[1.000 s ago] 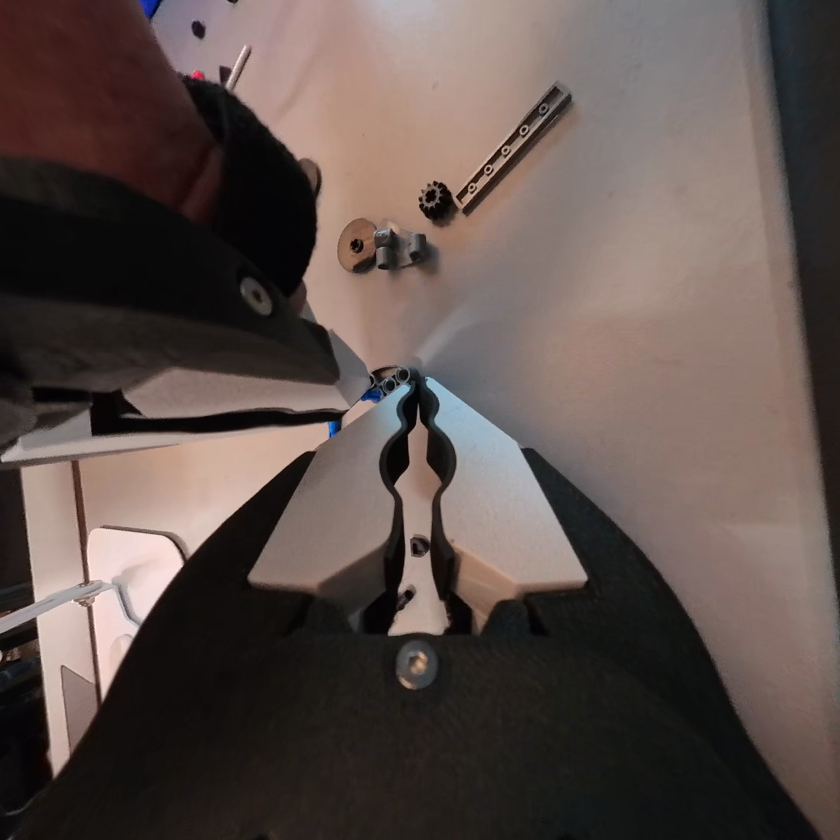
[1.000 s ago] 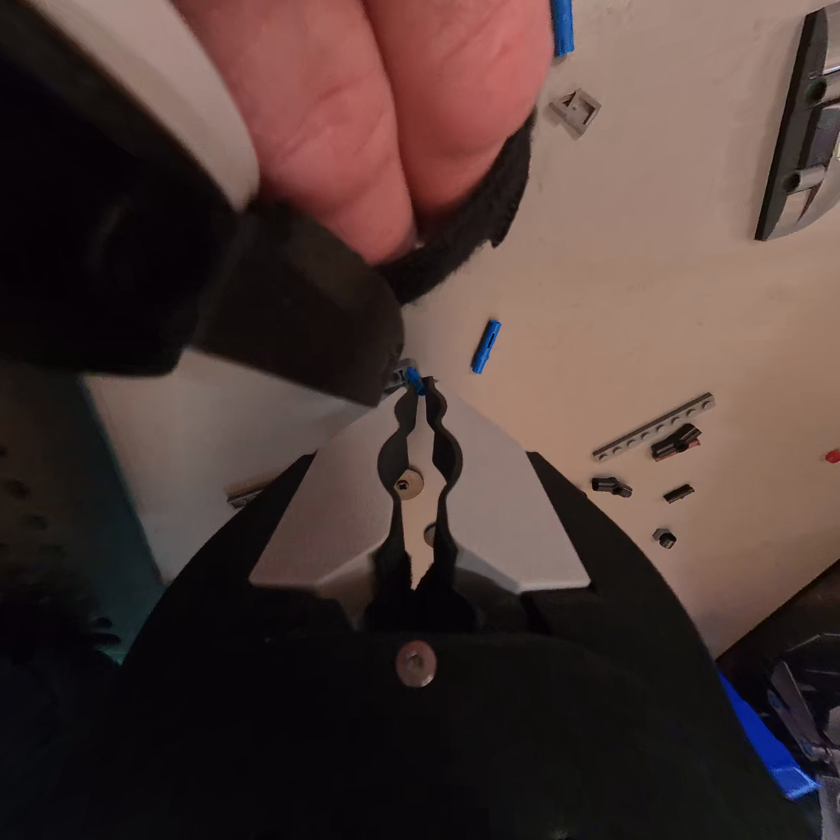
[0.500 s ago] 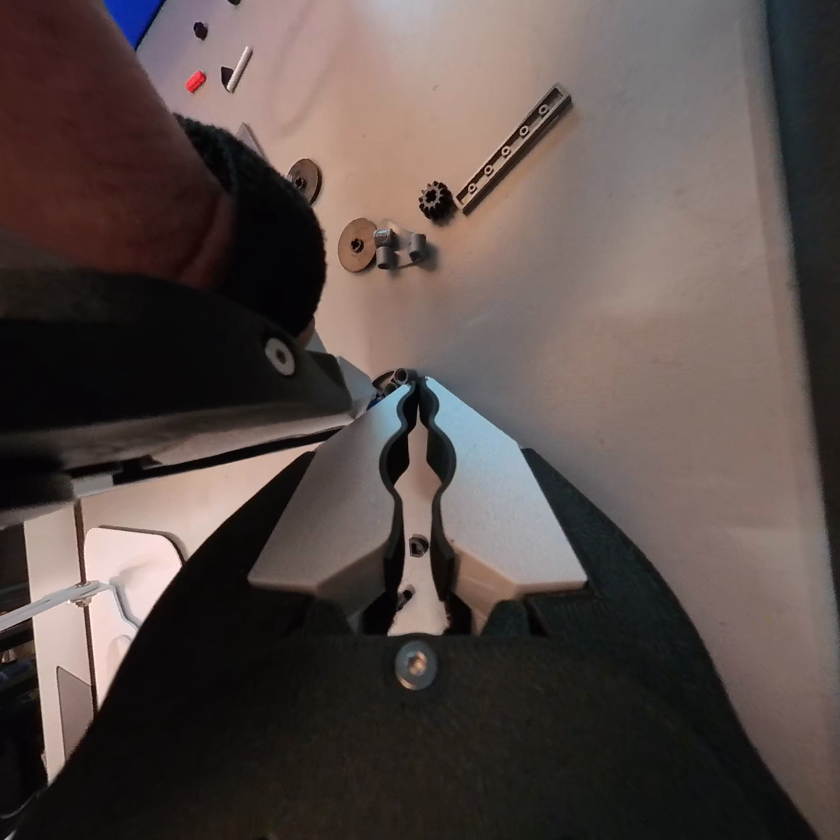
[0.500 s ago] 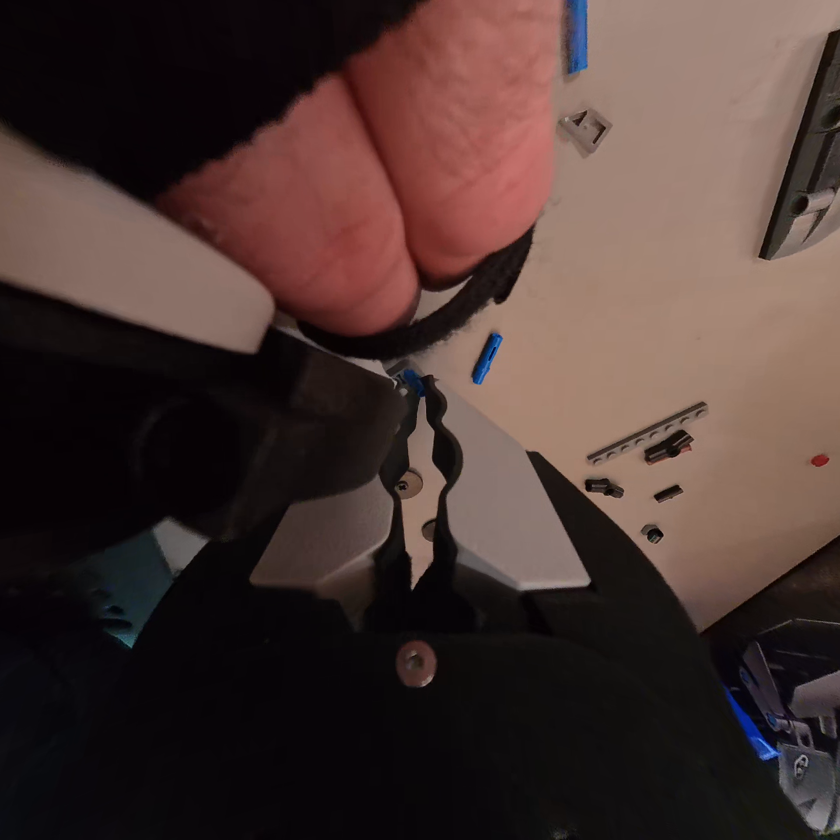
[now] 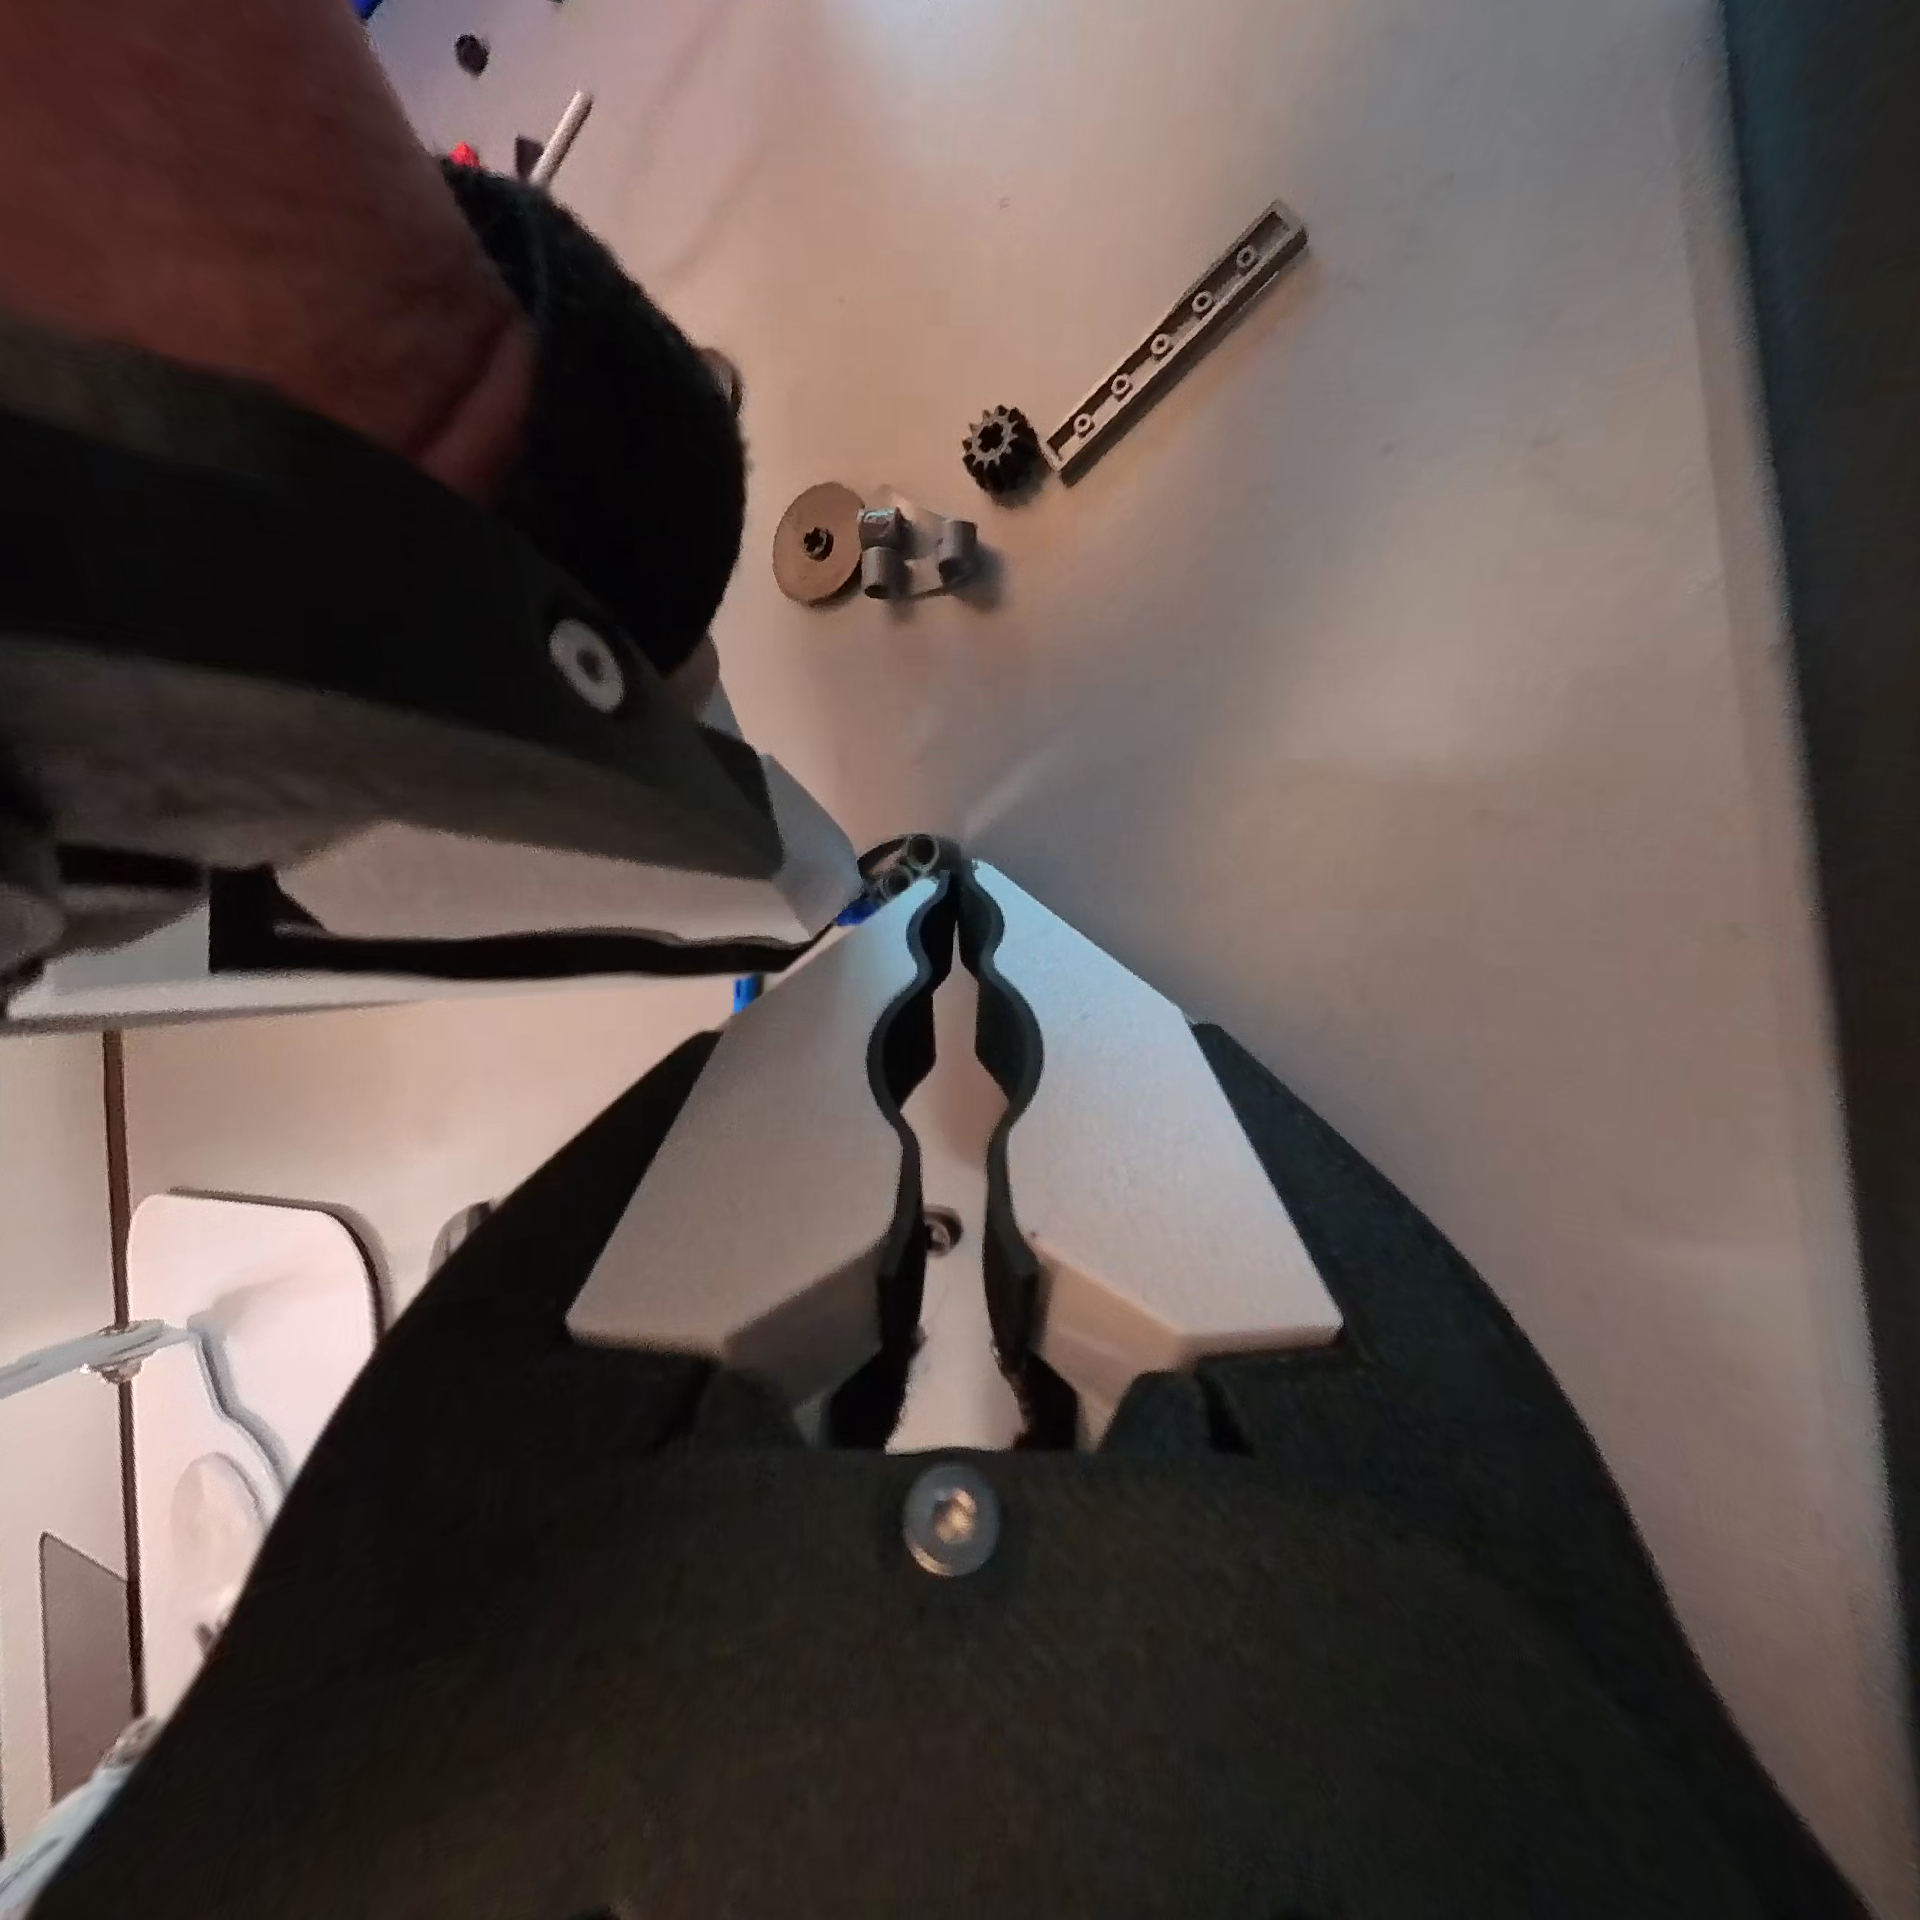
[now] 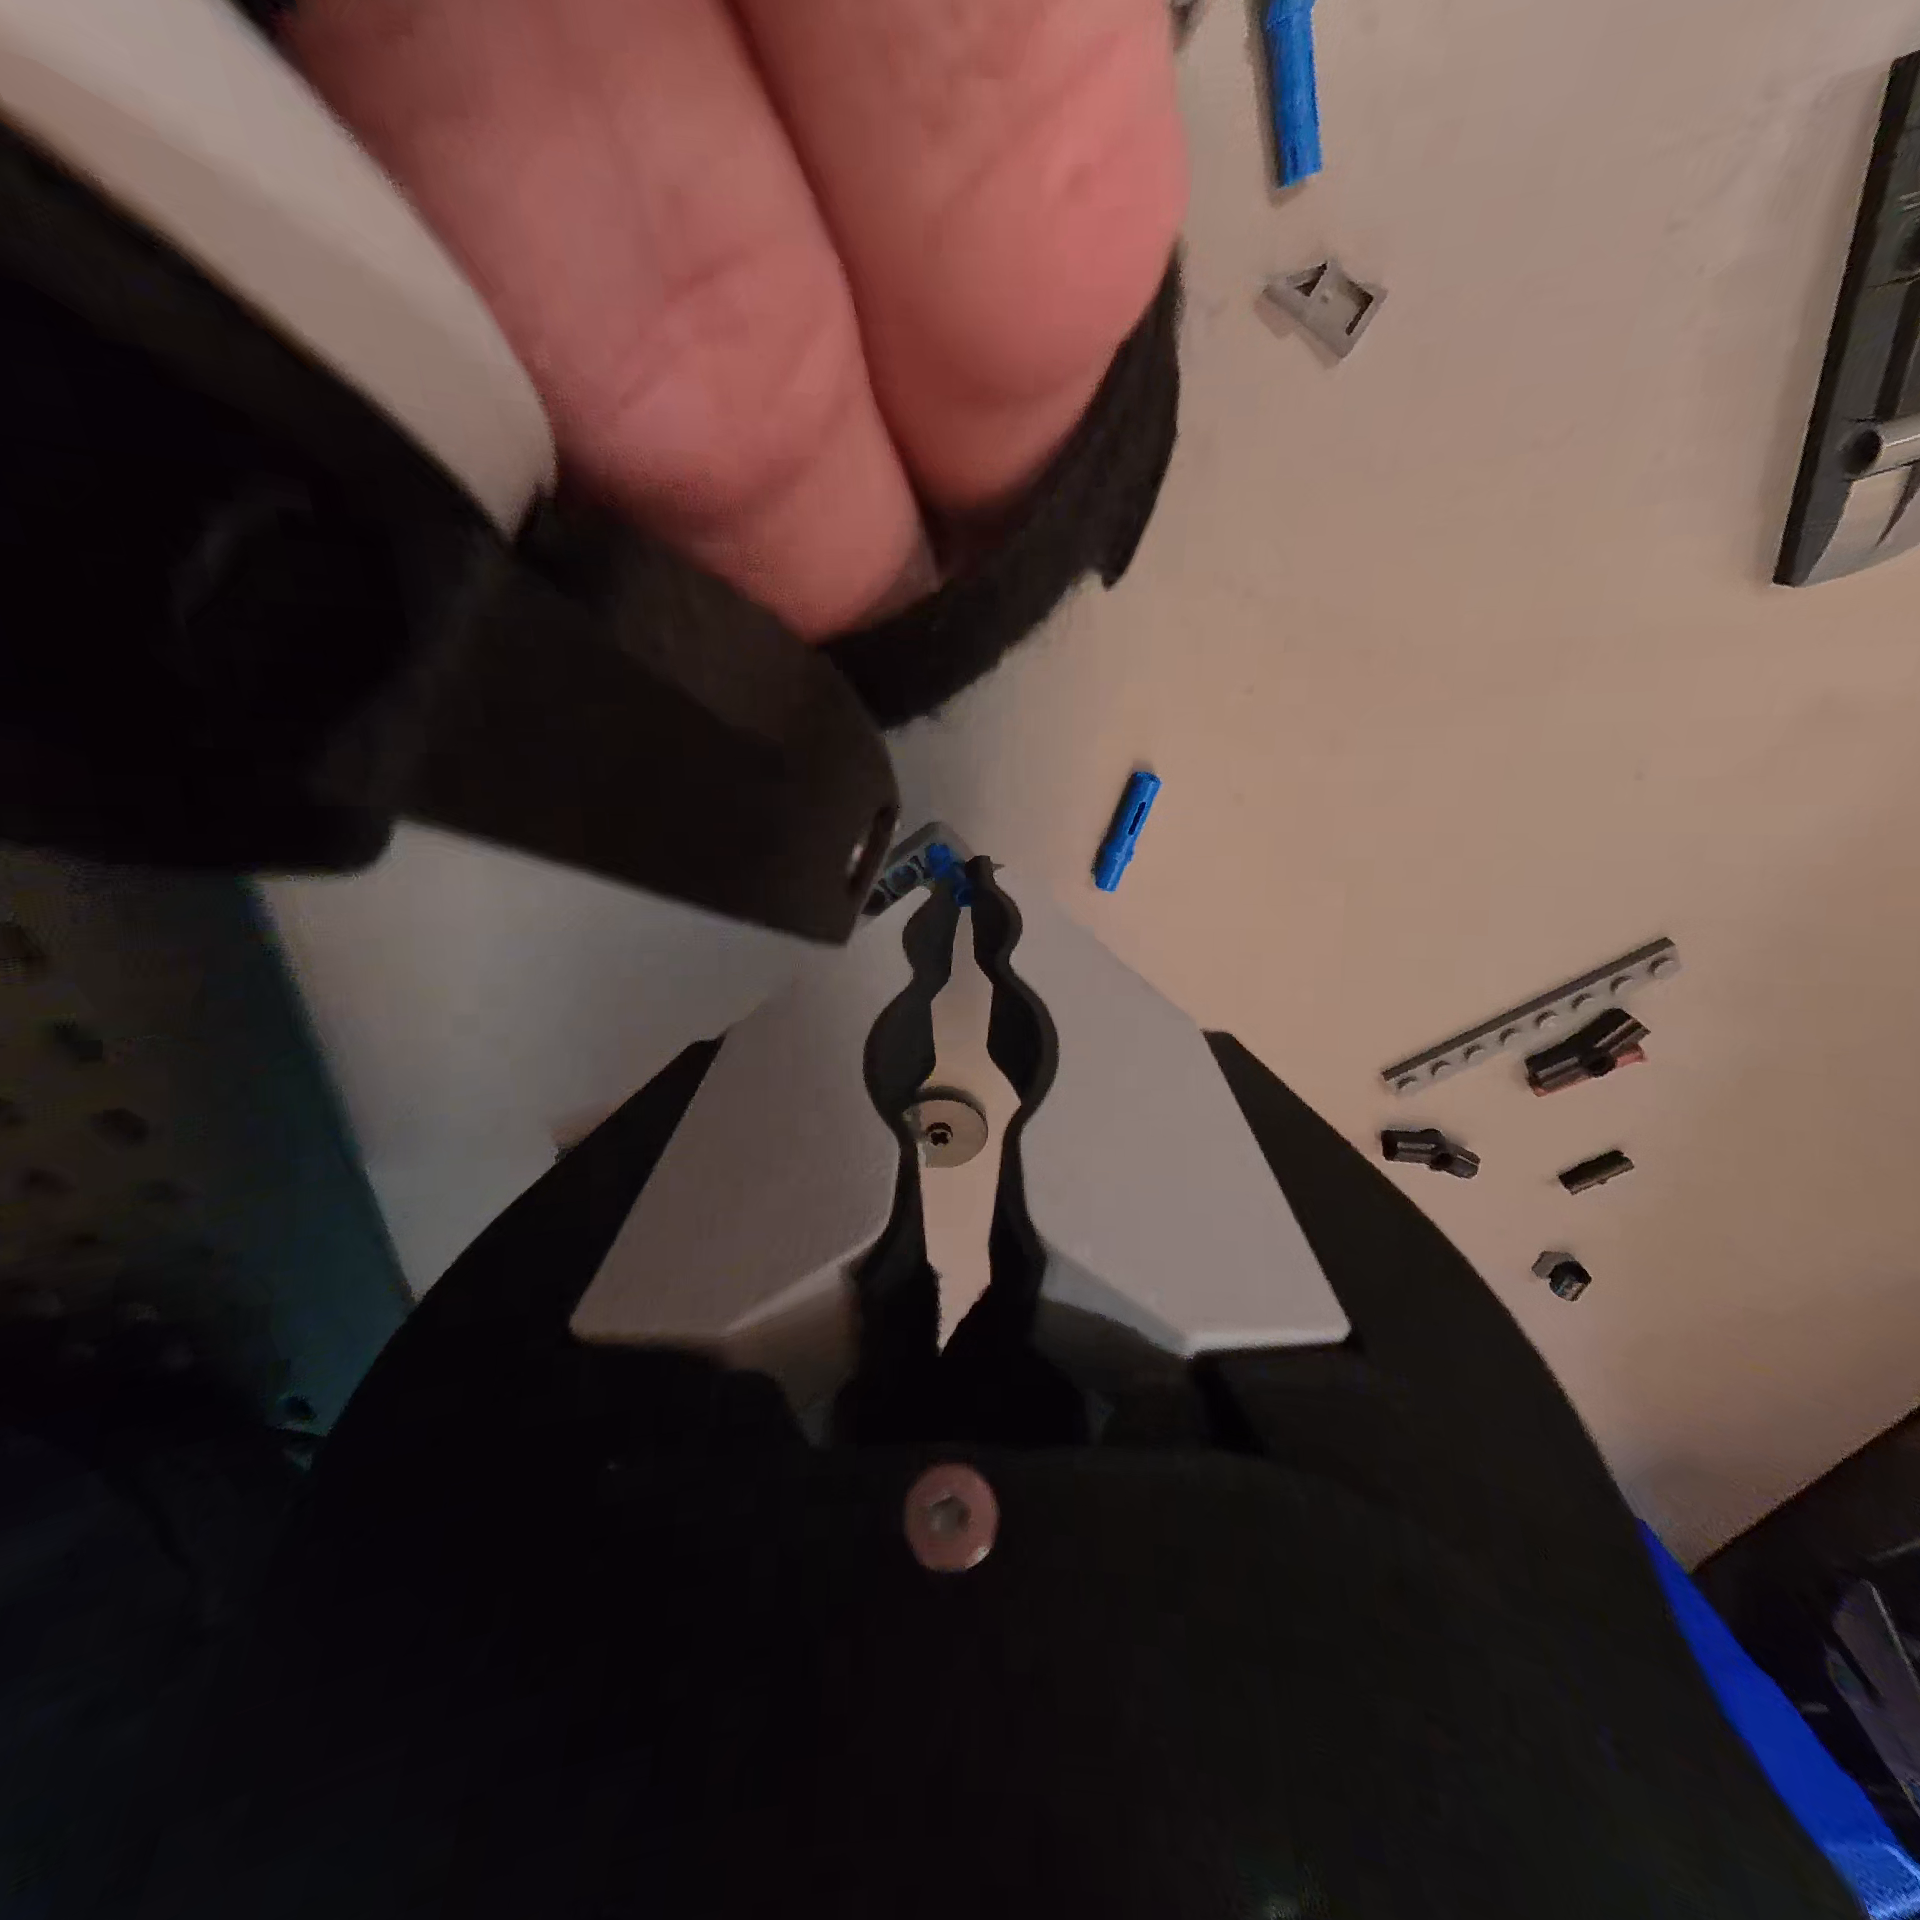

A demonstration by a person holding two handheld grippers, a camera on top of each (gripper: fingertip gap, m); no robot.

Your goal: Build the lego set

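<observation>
My left gripper [image 5: 948,883] is shut on a small grey beam with holes [image 5: 906,864], held above the white table. My right gripper [image 6: 964,881] is shut on a small blue pin [image 6: 948,864] whose tip meets the same grey beam [image 6: 912,858]. The two gripper tips touch nose to nose. In the left wrist view the right gripper [image 5: 821,873] comes in from the left with a hand behind it. In the right wrist view the left gripper and a hand [image 6: 727,343] fill the upper left.
In the left wrist view: a grey plate [image 5: 1179,348], a black gear [image 5: 995,449], a grey disc [image 5: 816,545], a grey connector [image 5: 920,556]. In the right wrist view: loose blue pins [image 6: 1125,831] [image 6: 1291,94], a grey bracket [image 6: 1322,310], a long grey plate [image 6: 1527,1018], small black pins [image 6: 1429,1151], a dark assembly [image 6: 1860,353]. My two grippers' fingertips are within a few centimetres of each other. The grey connector [image 5: 920,556] sits 6 cm or so from the ends of my left fingers.
Both grippers stay shut and tip to tip. The right gripper swung up half a second ago and has swung back, and the blue pin stands at the grey beam's hole.
</observation>
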